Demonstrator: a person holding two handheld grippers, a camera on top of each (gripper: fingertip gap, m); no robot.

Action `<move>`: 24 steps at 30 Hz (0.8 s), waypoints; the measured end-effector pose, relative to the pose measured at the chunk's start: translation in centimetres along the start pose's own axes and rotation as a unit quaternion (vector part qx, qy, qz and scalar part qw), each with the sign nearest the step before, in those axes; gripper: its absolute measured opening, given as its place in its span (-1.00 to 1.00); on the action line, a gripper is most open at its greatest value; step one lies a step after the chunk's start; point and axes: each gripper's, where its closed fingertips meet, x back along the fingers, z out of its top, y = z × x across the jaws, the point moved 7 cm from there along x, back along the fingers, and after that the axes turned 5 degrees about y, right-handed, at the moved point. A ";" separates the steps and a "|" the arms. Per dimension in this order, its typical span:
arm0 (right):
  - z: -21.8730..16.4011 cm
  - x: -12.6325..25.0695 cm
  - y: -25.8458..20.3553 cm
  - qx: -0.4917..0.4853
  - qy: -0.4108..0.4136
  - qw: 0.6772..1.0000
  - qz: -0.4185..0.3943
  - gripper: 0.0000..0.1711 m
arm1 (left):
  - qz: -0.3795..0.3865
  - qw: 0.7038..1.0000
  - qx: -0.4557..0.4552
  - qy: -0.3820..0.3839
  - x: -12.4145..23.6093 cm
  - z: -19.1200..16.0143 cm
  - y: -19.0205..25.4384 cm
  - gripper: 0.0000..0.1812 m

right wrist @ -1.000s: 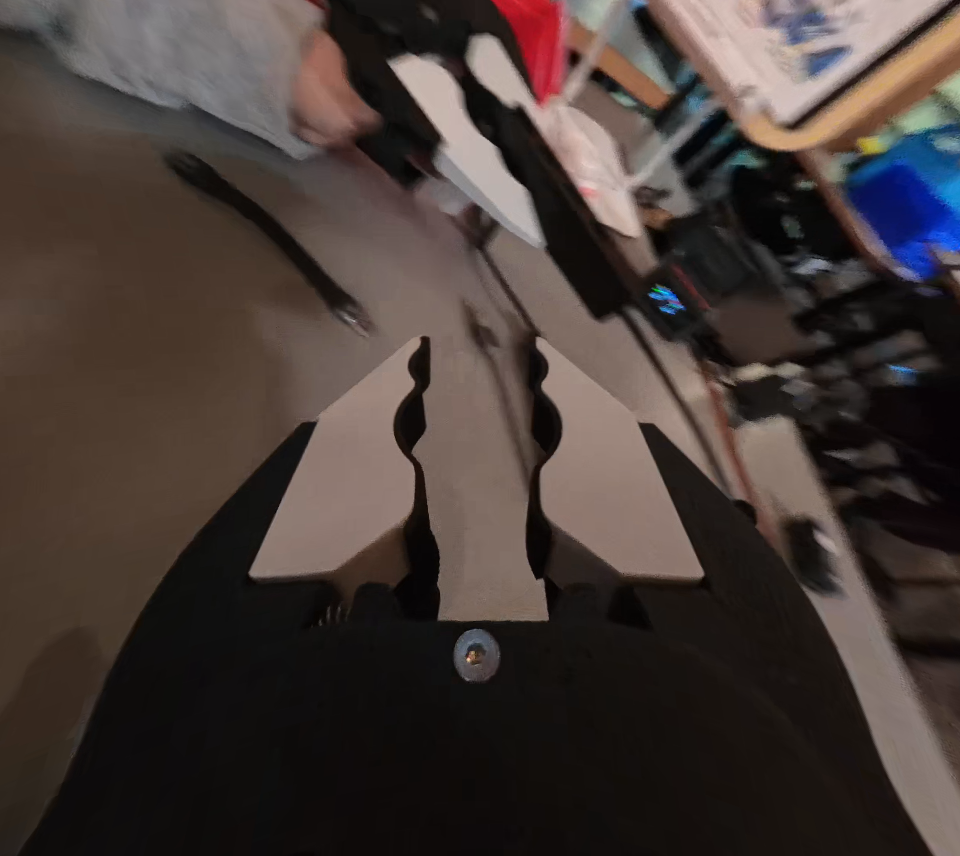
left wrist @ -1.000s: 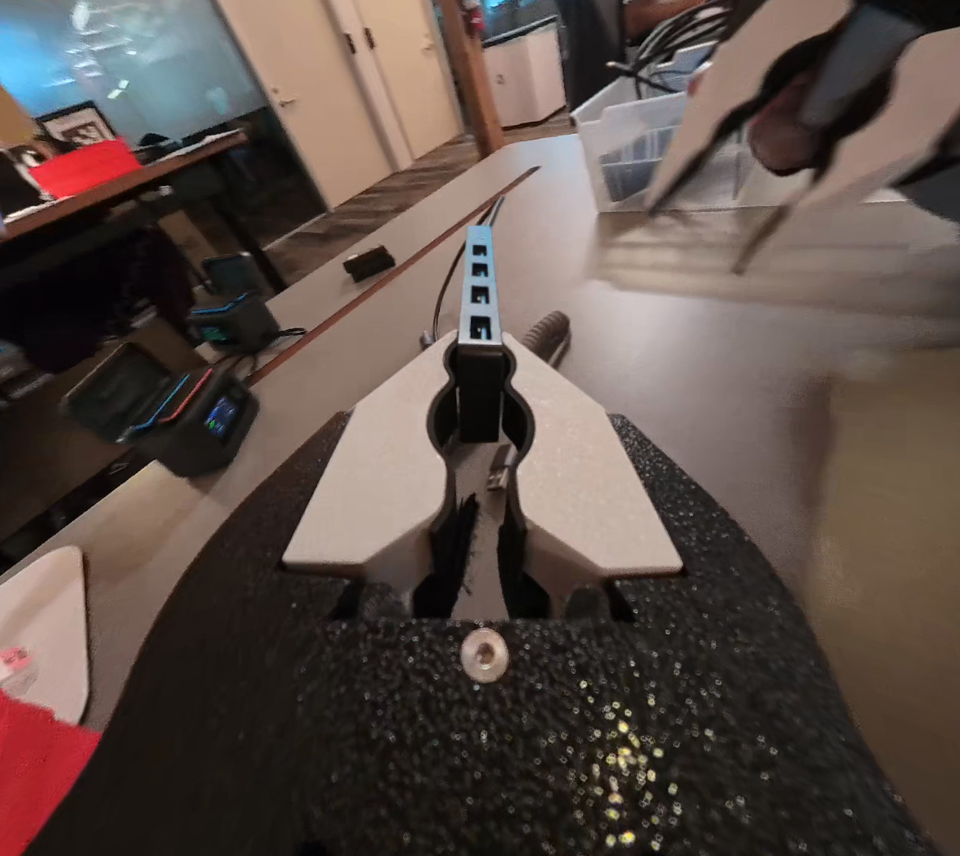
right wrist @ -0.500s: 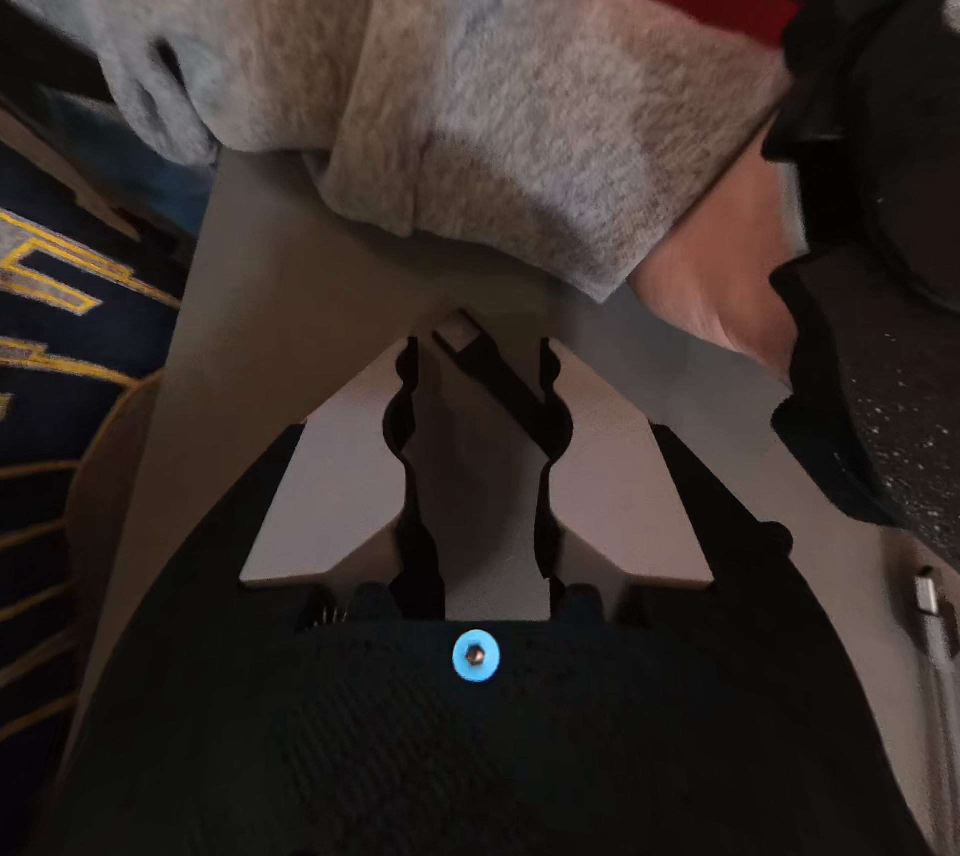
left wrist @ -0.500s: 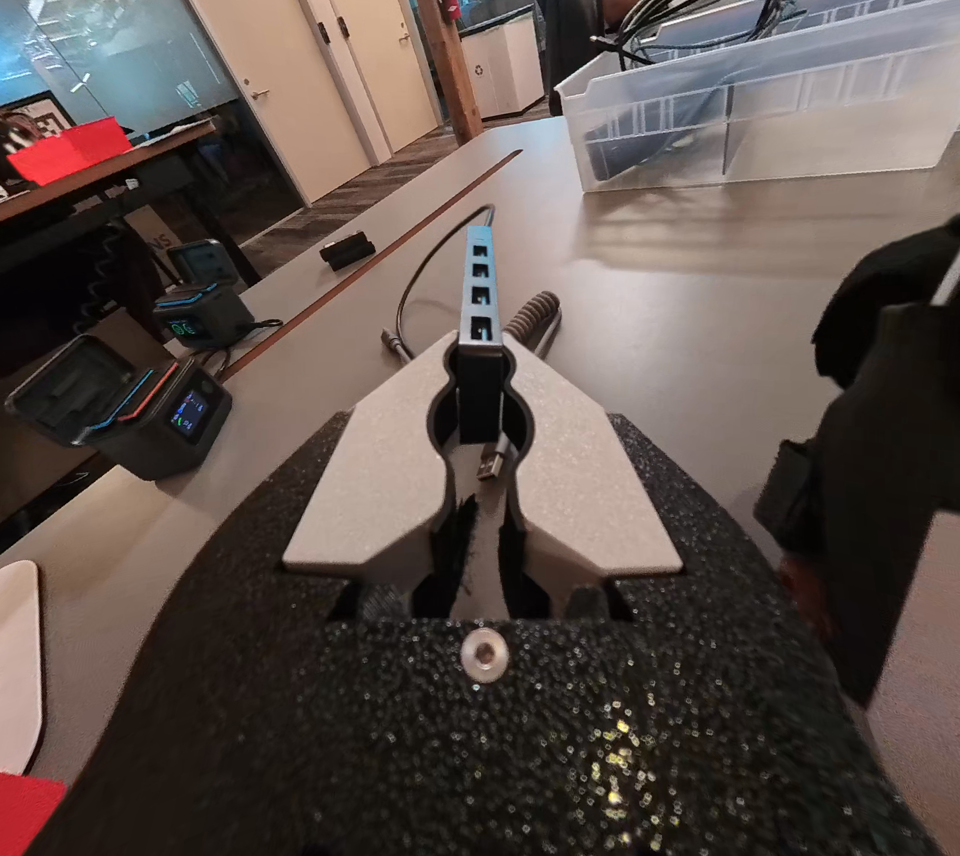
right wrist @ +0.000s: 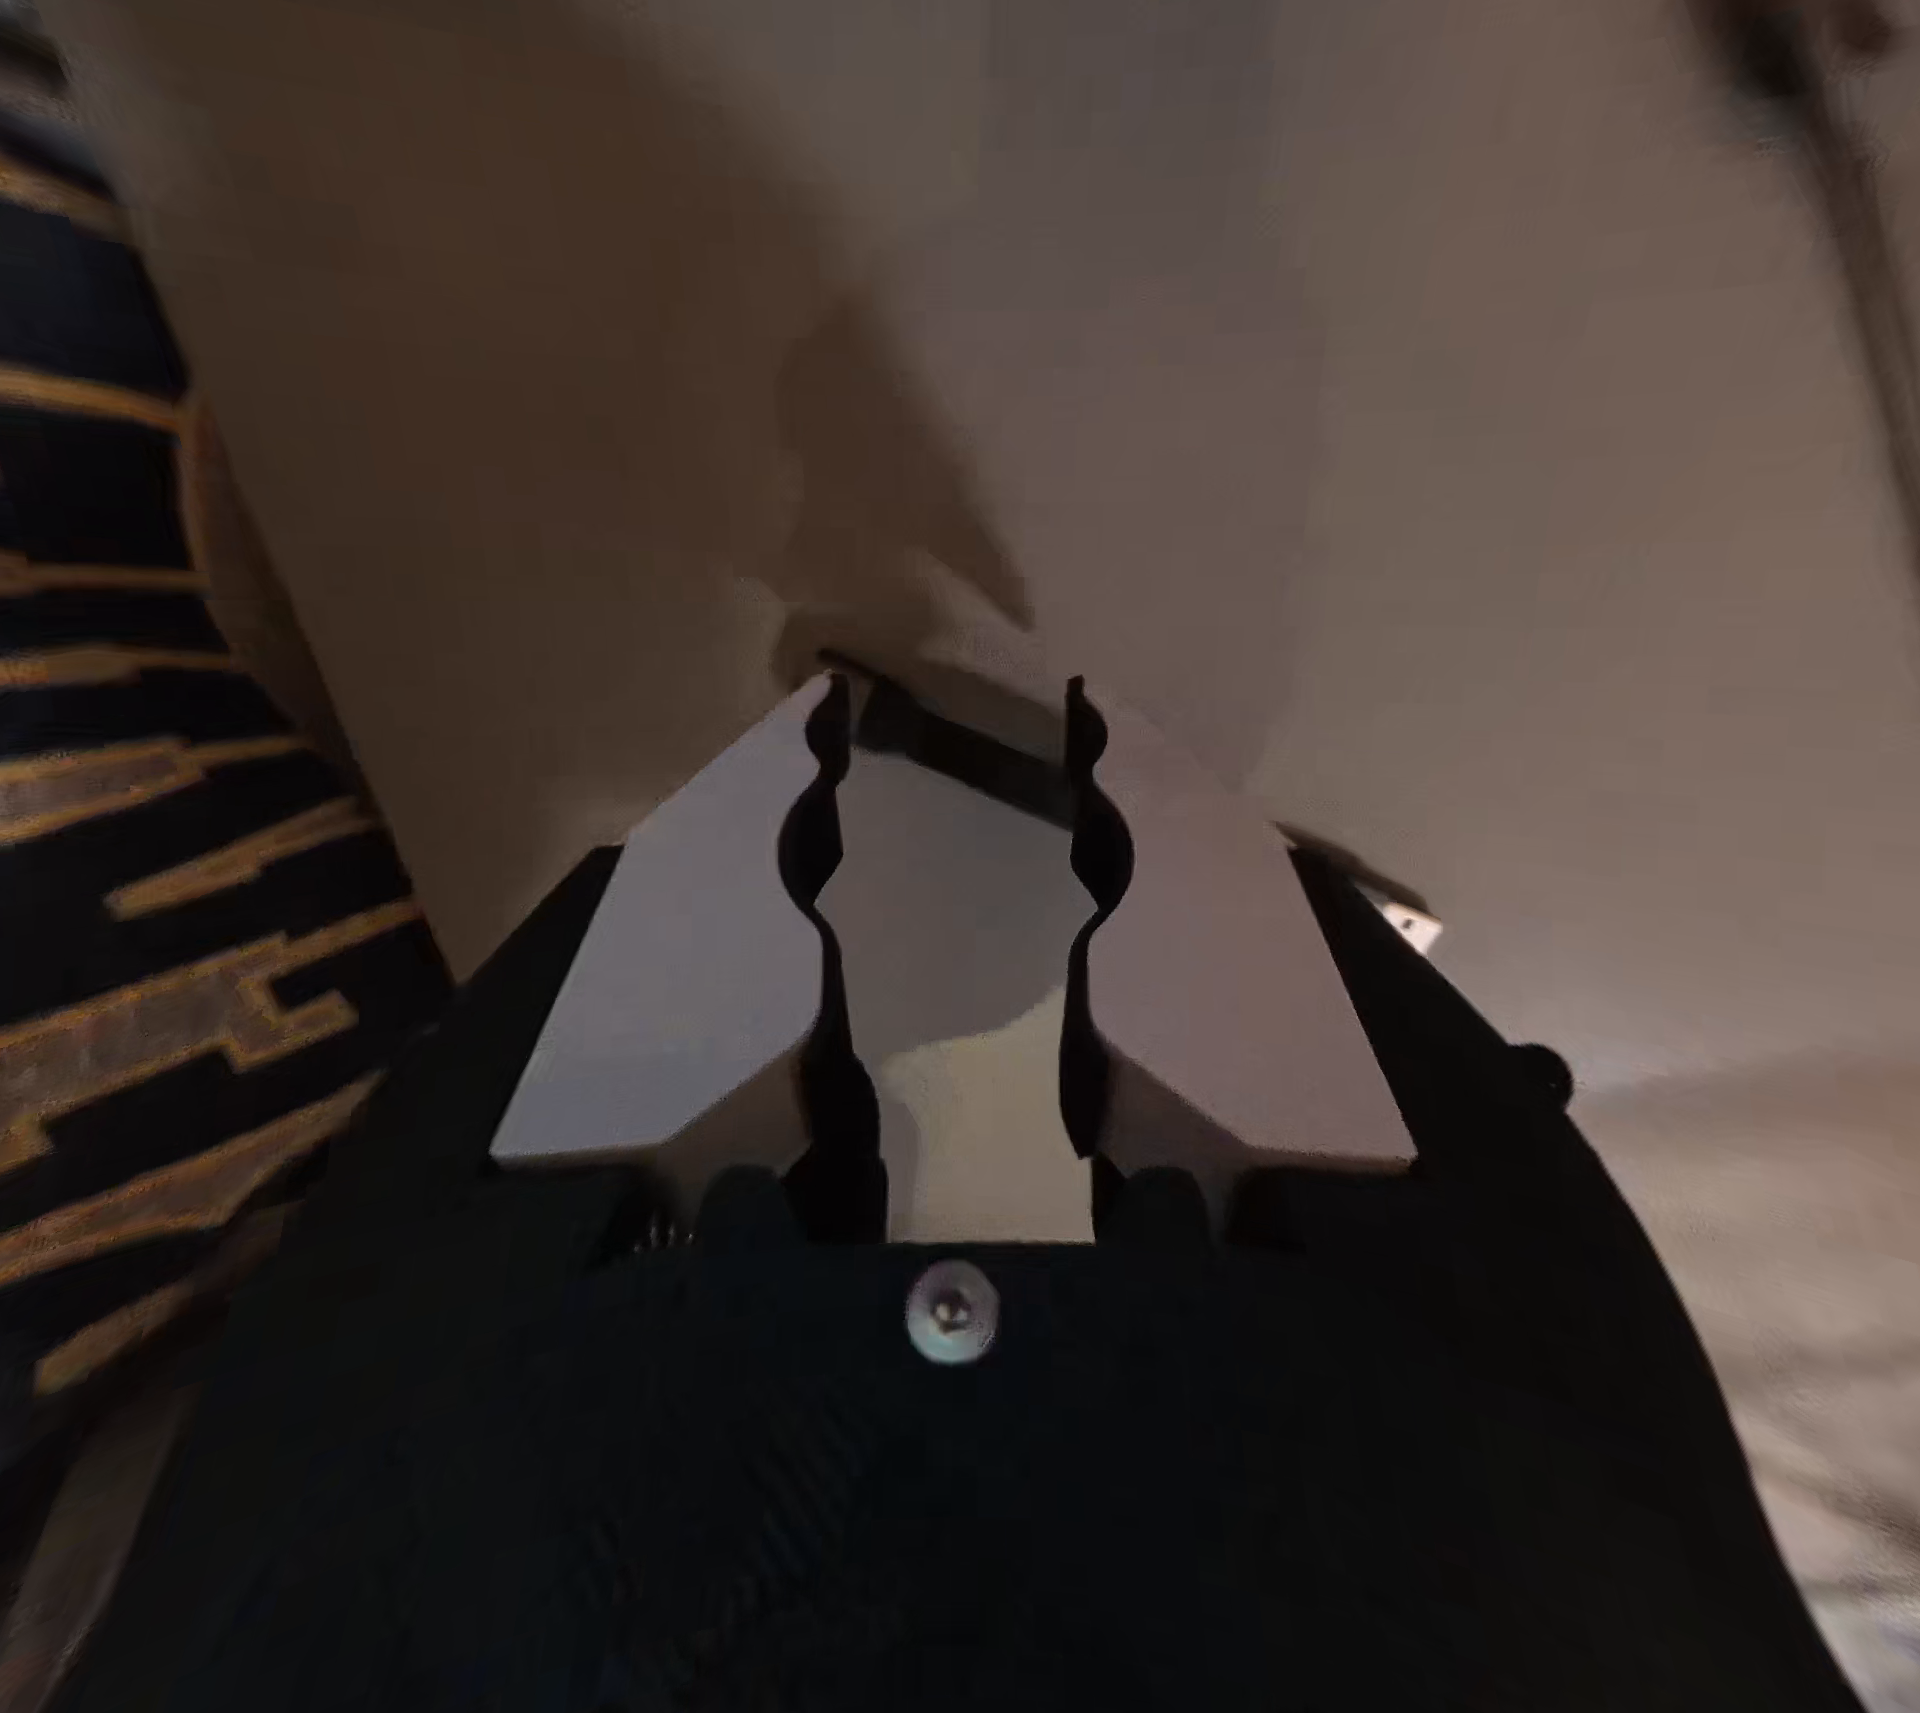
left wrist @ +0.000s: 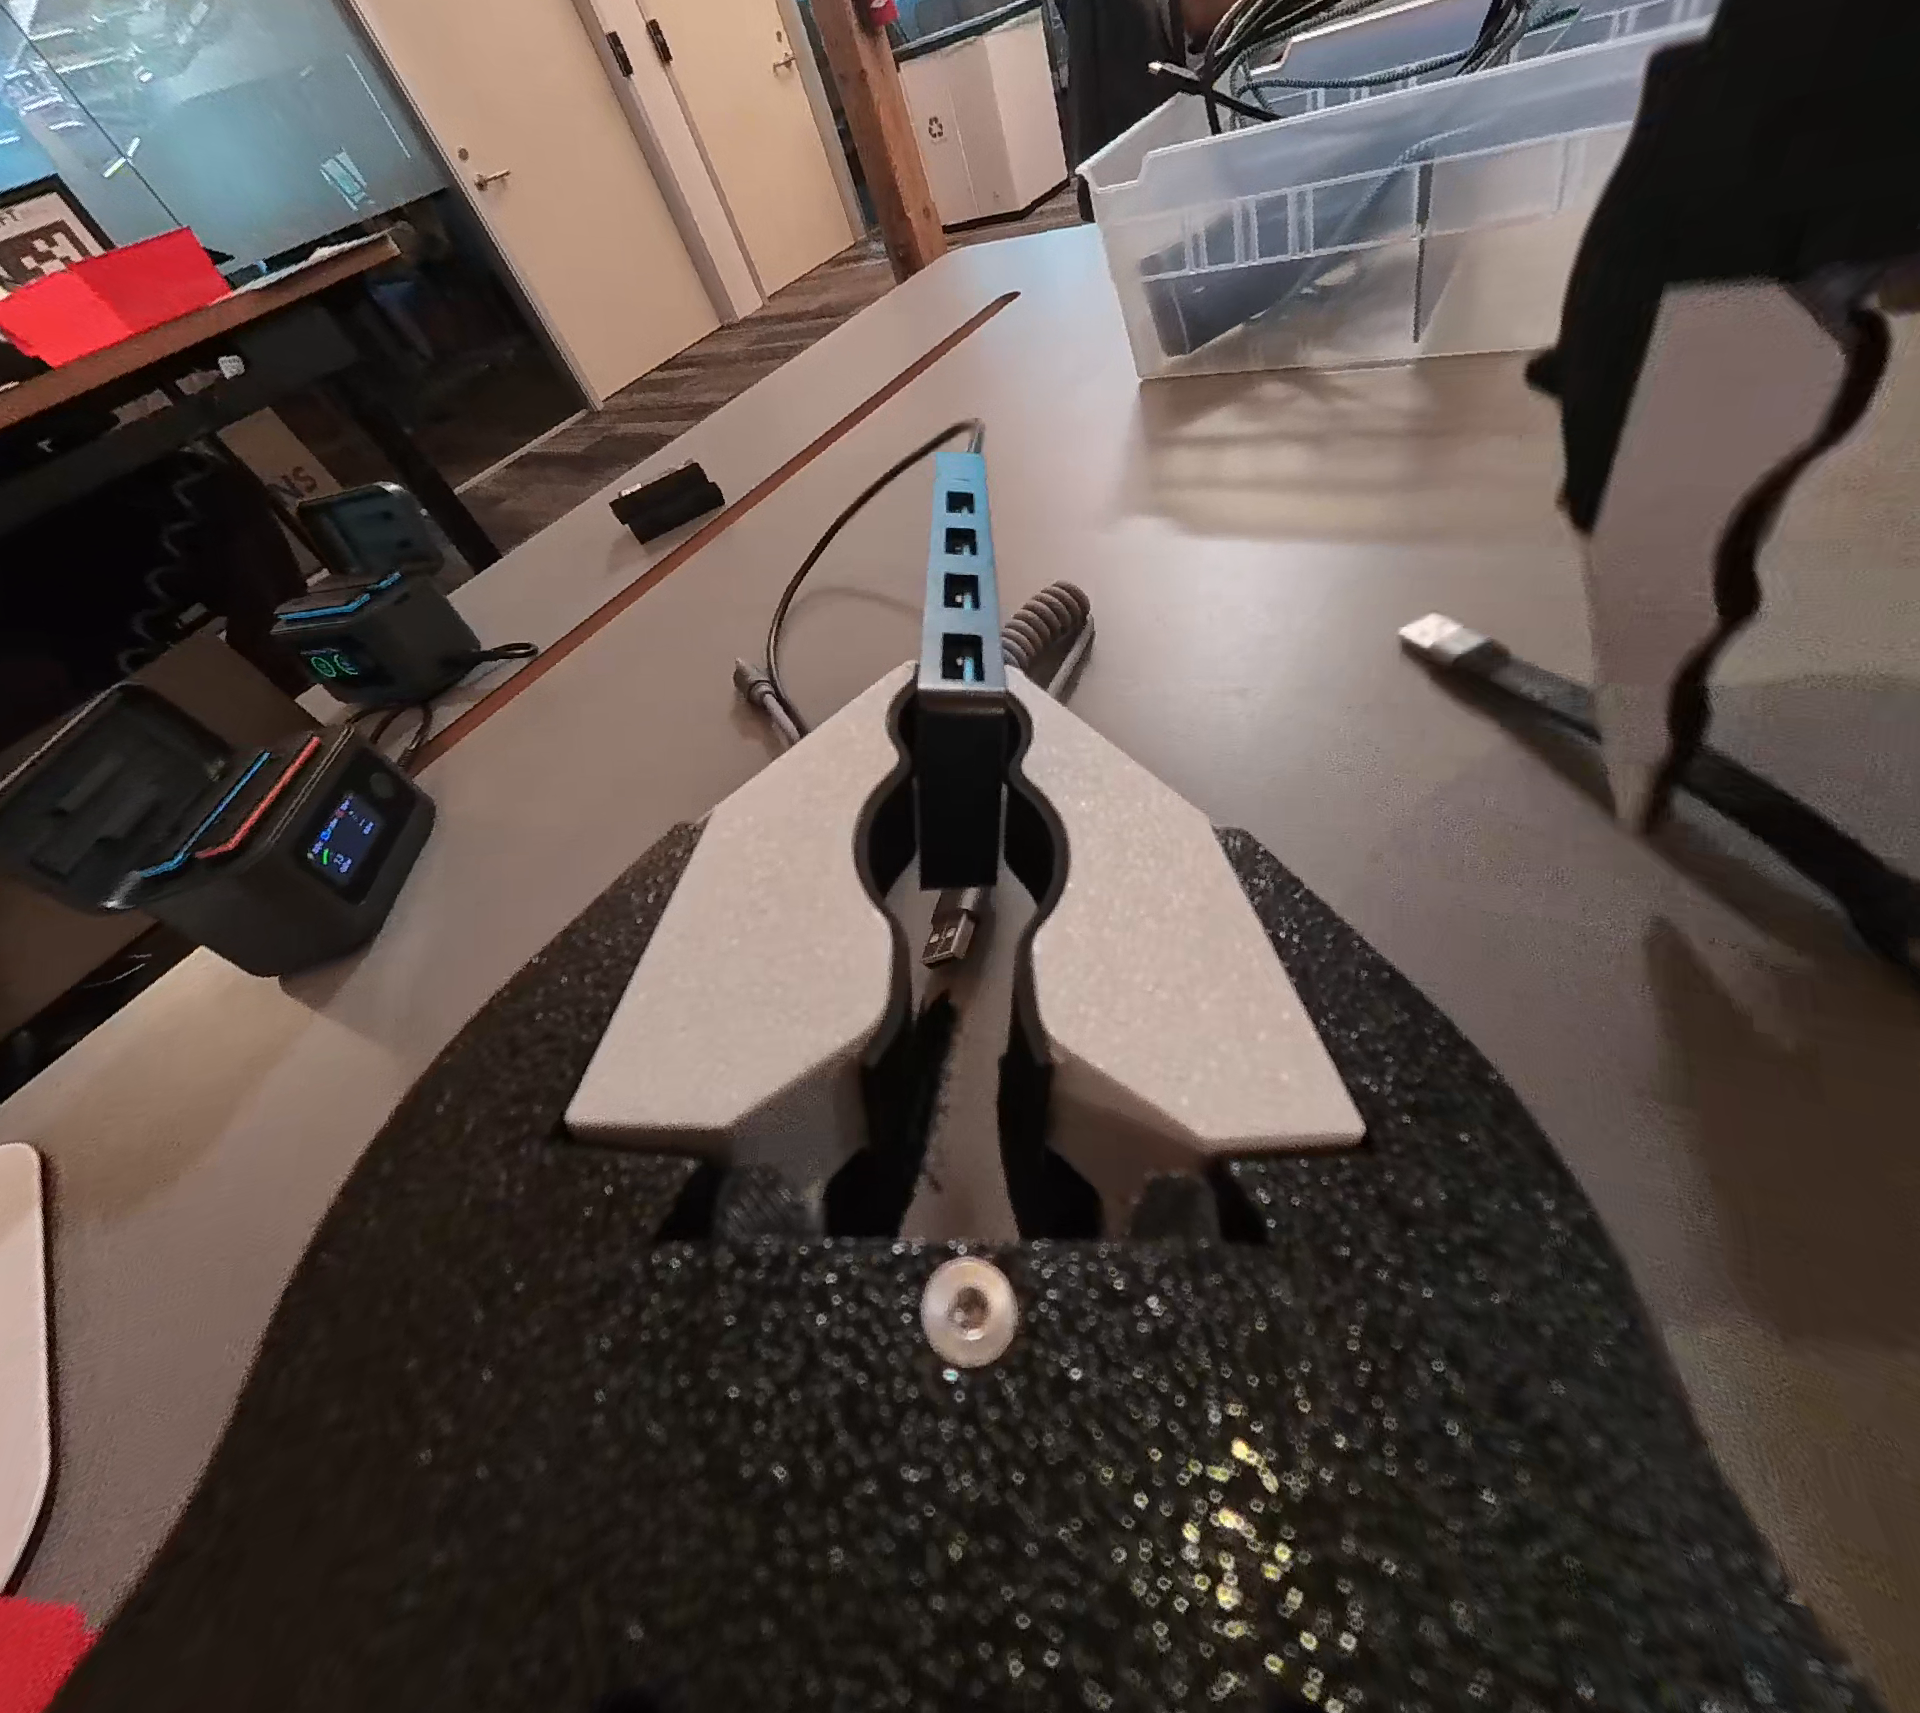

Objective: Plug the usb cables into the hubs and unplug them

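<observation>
Right tongs (right wrist: 951,697) dropped from mid-air 1 s ago to desk (left wrist: 1299,728) level, jaws wide, straddling the black usb cable (right wrist: 966,744) but not clamped. My read: the grab comes next, plug-in not started. Left tongs (left wrist: 961,718) unchanged, clamped narrow on the hub (left wrist: 961,583) at frame centre. Hub is a slim blue bar, 4 ports in a row, all empty, black near end, own lead curling off upper left. Cable's silver plug (left wrist: 1444,640) lies mid-right, on the desk.

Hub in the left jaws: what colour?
Blue hub with a black near end; clearest in the left wrist view.
</observation>
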 end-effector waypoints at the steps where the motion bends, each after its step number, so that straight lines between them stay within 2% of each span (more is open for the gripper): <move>1: -0.3 0.6 0.5 -0.031 0.025 0.999 -0.027 -0.55 | 0.001 1.000 -0.002 0.000 0.0 0.0 0.0 -0.92; 4: -1.6 1.7 1.1 -0.094 0.076 0.988 -0.094 -0.55 | -0.001 1.000 -0.004 -0.001 0.0 0.0 0.1 -0.92; 8: -3.7 3.3 2.2 -0.222 0.161 0.940 -0.204 -0.55 | -0.007 1.000 -0.006 -0.003 -0.2 -0.1 0.3 -0.92; 11: -5.7 3.6 2.1 -0.296 0.149 0.916 -0.225 -0.50 | -0.015 1.000 -0.016 -0.007 -0.3 -0.1 0.8 -0.91; 18: -6.5 2.3 2.1 -0.349 0.133 0.910 -0.182 -0.46 | -0.030 0.997 -0.068 -0.019 -0.6 0.1 2.1 -0.92; 24: -5.0 1.5 4.1 -0.348 0.171 0.908 -0.160 -0.36 | -0.032 0.995 -0.091 -0.021 -0.6 0.2 2.5 -0.92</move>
